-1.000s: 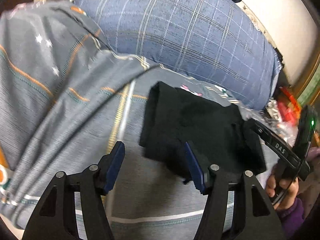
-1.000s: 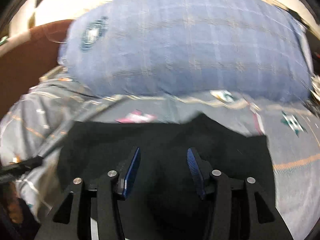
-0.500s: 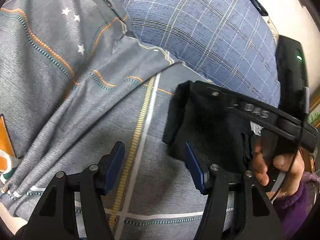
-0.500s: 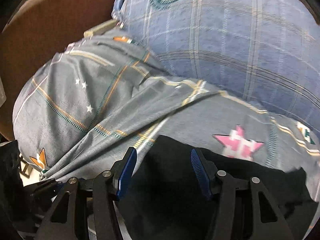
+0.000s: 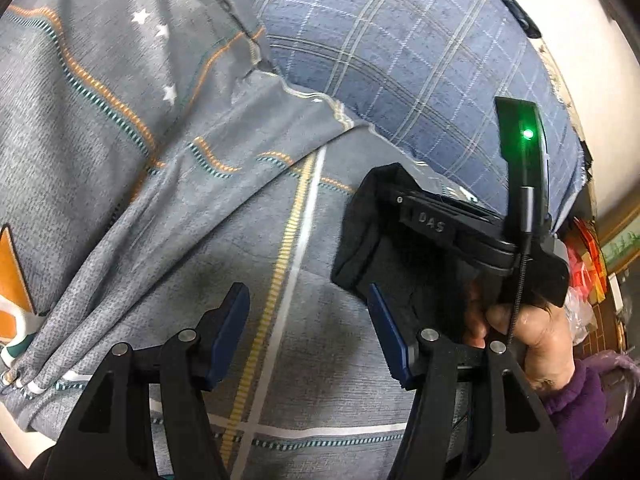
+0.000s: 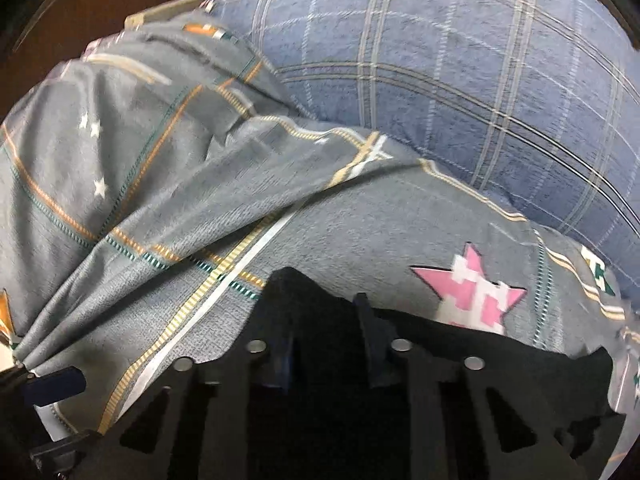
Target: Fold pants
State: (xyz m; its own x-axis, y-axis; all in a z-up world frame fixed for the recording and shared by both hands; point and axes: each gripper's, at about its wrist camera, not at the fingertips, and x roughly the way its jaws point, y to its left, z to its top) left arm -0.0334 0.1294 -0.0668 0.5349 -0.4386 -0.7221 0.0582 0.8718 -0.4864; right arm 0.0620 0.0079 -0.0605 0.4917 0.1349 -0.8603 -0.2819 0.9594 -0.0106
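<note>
The black pants (image 5: 416,276) lie folded into a small dark block on a grey patterned bedsheet (image 5: 200,220). My left gripper (image 5: 306,296) is open just above the sheet with nothing between its fingers; its right pad sits beside the pants' near left corner. My right gripper (image 6: 326,332) points down at the pants (image 6: 500,368). Its jaws are closing, with a ridge of black cloth bunched between them at the fold's left edge. In the left wrist view a hand (image 5: 524,336) holds that gripper over the pants.
A big blue checked pillow (image 5: 400,60) (image 6: 440,60) fills the far side of the bed. The sheet (image 6: 200,200) rises in a crumpled mound at the left. Bright clutter (image 5: 584,264) lies at the right edge. A brown headboard (image 6: 100,0) stands at the back left.
The right gripper swept left across the pants to their left edge, tipped downward, and its jaws narrowed onto the cloth. The left gripper drifted slightly and stayed open.
</note>
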